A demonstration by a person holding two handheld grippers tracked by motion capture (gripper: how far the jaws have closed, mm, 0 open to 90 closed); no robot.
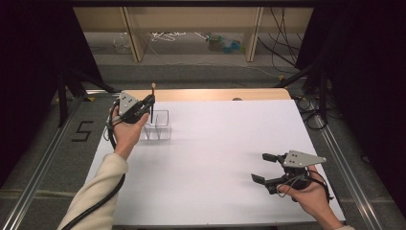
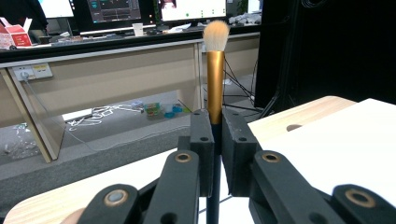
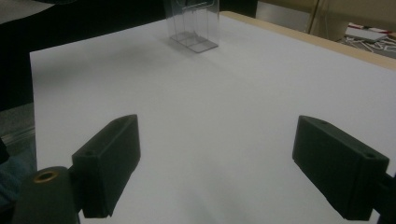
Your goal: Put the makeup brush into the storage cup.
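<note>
Sheet [image 1: 215, 158], white, on wooden table [image 1: 210, 94]

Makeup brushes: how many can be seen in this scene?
1. The makeup brush stands upright, bristles up, clamped in the left claw above the clear organizer at the table's far left. None shows elsewhere.

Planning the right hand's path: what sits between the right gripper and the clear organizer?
Nothing: in the right gripper view, bare white table runs from the open right gripper to the clear organizer. The high view agrees.
</note>
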